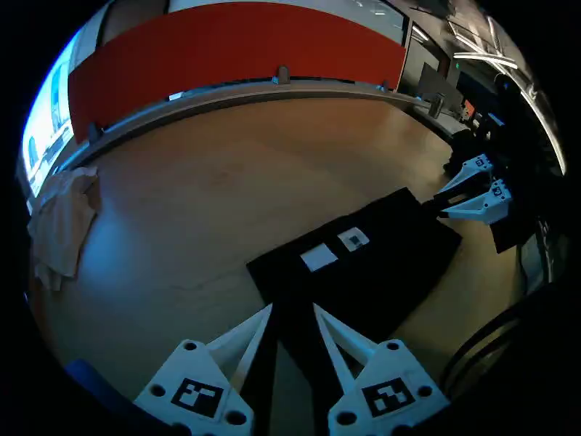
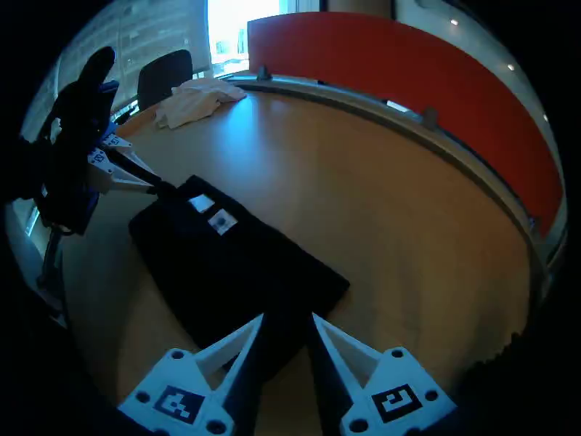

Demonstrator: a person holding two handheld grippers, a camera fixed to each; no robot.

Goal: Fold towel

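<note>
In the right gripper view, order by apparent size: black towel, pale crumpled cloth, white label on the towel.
Largest: flat black fabric towel.
Then pale crumpled cloth, farther away, so true size unsure.
Smallest: white square label.

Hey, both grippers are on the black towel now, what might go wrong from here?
The left gripper and right gripper each pinch only a small bit of the black towel at opposite ends, so it may slip from the jaws when lifted. Lifted from just two points, the middle could sag and the fold land crooked on the table.
</note>
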